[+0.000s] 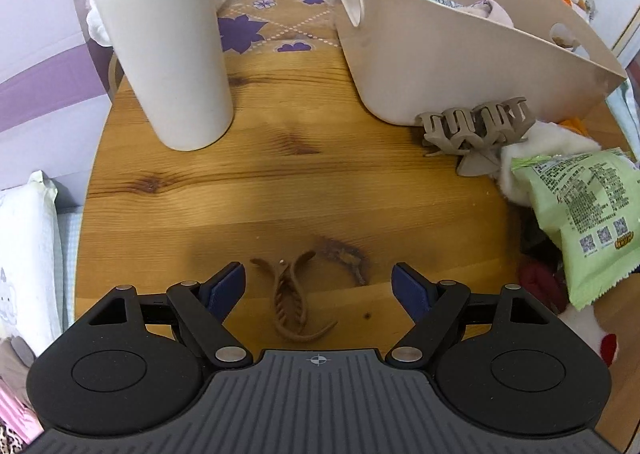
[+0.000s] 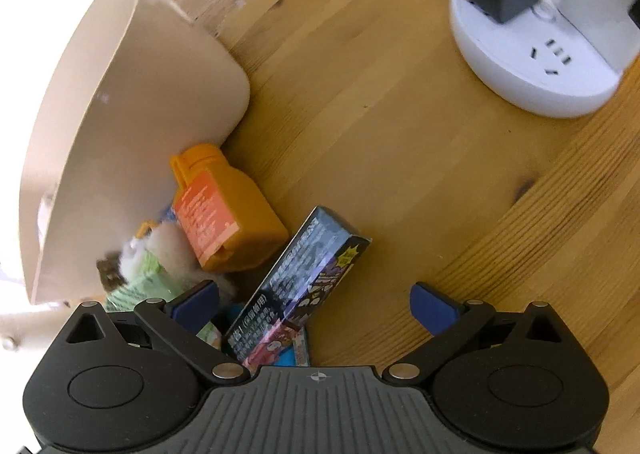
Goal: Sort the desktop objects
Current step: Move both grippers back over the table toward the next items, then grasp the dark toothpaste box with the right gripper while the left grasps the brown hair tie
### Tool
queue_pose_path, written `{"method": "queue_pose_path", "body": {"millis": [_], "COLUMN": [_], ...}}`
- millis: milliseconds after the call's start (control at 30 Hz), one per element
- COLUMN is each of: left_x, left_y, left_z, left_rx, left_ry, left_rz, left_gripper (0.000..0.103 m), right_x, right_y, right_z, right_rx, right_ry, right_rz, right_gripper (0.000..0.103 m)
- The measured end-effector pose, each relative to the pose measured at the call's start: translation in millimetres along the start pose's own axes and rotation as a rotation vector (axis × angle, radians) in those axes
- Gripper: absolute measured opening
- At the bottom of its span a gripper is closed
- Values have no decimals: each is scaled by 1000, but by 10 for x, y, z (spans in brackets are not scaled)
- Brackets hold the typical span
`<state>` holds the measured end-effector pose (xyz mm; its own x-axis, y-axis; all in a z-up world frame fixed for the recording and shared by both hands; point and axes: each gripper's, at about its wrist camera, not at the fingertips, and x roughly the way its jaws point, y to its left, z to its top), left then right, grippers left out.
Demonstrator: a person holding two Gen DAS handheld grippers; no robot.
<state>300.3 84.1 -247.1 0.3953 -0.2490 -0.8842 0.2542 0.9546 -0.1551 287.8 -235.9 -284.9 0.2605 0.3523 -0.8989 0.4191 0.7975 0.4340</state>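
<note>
1. On a round wooden table (image 1: pixel 320 174), I hold the left gripper (image 1: pixel 318 284) low over a brown hair clip (image 1: pixel 290 302), its blue-padded fingers spread wide with nothing between them but the clip lying on the wood.
2. Far right of it stands the beige storage basket (image 1: pixel 460 66), already holding a few items; a taupe claw clip (image 1: pixel 472 130) rests against its near wall.
3. I judge the step in hand to be a pick of the brown clip, with the basket as its likely home.
4. My next move calls for settling the fingers down either side of the clip and closing on its thin body, which may slip or pivot.
5. Open wood lies between clip and basket, a clear lane; a white bottle (image 1: pixel 168 54) stands far left, and a green snack packet (image 1: pixel 580 222) crowds the right edge.
6. My right gripper (image 2: pixel 314 304) also stands apart and empty, over a dark printed box (image 2: pixel 308 278) that lies near an orange bottle (image 2: pixel 228 210) beside the basket.
7. A white power socket (image 2: pixel 552 58) sits far right, well apart.
</note>
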Motion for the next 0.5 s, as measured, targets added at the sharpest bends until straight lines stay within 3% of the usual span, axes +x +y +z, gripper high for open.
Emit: {"method": "queue_pose_path", "body": {"millis": [133, 333, 500], "left_x": [45, 71, 92], "left_y": [-38, 6, 22], "left_z": [-54, -105, -101], "left_rx": [39, 60, 62], "left_ry": [13, 15, 12], "left_rz": [-6, 18, 49], "left_gripper": [81, 81, 82], "right_x": [19, 96, 90], "right_y": [92, 281, 301], "right_z": [-46, -51, -73], "right_rx": [-50, -176, -172], "right_ry": [2, 80, 86], "right_rz": [-25, -93, -101], "right_gripper": [103, 103, 103]}}
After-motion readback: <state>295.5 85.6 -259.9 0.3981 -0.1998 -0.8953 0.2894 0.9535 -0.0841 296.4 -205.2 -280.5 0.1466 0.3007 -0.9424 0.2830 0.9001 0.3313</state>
